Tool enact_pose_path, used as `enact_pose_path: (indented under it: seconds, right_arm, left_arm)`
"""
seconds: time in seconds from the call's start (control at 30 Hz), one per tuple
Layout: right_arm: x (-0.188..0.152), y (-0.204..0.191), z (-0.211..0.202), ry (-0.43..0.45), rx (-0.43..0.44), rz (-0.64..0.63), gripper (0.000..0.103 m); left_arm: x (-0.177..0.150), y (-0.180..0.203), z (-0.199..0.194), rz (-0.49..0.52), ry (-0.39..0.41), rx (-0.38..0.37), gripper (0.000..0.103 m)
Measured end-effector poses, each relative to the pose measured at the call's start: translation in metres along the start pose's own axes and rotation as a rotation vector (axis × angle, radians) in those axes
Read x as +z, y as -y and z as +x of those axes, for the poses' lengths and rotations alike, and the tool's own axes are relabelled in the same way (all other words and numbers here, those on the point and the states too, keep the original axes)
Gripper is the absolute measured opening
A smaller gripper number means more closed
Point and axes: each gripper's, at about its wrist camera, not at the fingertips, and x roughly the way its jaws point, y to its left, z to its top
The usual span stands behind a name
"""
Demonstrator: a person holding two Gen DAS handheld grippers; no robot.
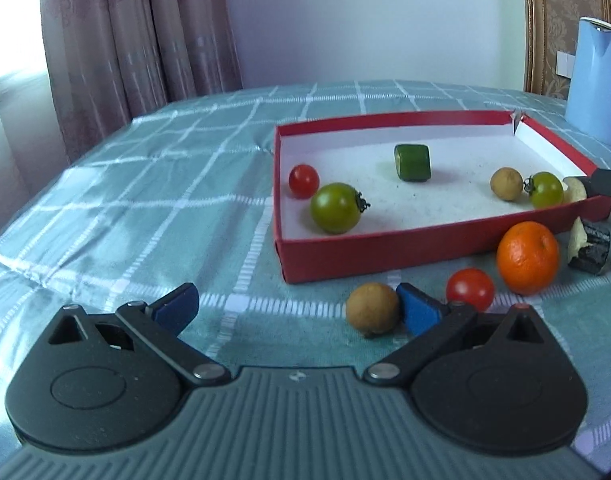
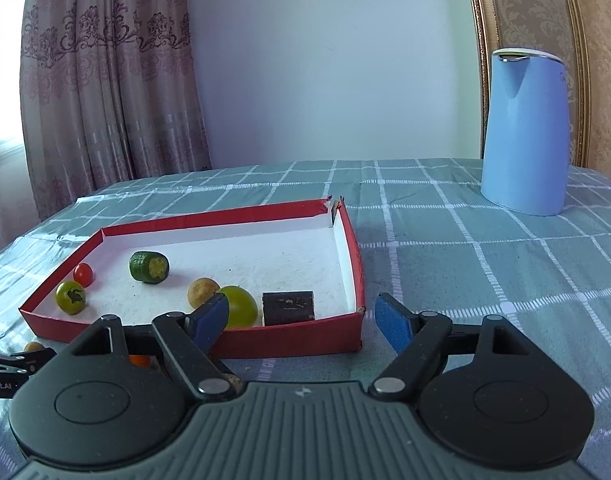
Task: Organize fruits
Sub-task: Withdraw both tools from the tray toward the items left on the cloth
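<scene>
behind your right gripper (image 2: 301,320), most of the orange (image 2: 139,359) was hidden by the left finger's linkage, so only a sliver of it showed below the red box (image 2: 289,342). at the right edge of the left wrist view, your right gripper was cut off and only one dark finger tip reached over the box's near corner. the dark chunk (image 2: 288,307) in that corner was hard to name; from the left wrist view a similar dark piece with a pale end (image 1: 589,250) lay on the surface outside the box, and you could not tell whether it was the same thing.

your left gripper (image 1: 297,306) stood released, its blue fingers (image 1: 176,307) wide apart and low over the checked cloth surface (image 1: 145,200). the right-hand finger was just beside a brown round fruit (image 1: 372,309), perhaps touching it; nothing lay between the two fingers. a red tomato (image 1: 470,290) and the orange sat nearby on the cloth, close to the box's front wall.

your right gripper was also released, fingers spread across the box's near right corner, holding nothing.

inside the box lay a small red tomato (image 2: 83,274), a green tomato (image 2: 70,298), a cucumber piece (image 2: 148,267), a brown fruit (image 2: 201,292) and a second green tomato (image 2: 241,306). a blue kettle (image 2: 525,132) stood well apart at the back right.
</scene>
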Motion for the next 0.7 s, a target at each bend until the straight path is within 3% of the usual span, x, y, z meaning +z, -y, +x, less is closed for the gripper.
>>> enact_pose_path:
  seconds: [0.27, 0.7]
  right_arm:
    - [-0.004, -0.003, -0.002, -0.018, 0.014, -0.011, 0.08]
    - [-0.015, -0.022, -0.012, -0.064, 0.073, -0.116, 0.08]
  left_arm:
    - [0.0, -0.01, 0.004, -0.065, -0.032, -0.044, 0.103]
    - [0.002, -0.005, 0.005, -0.03, -0.014, -0.04, 0.103]
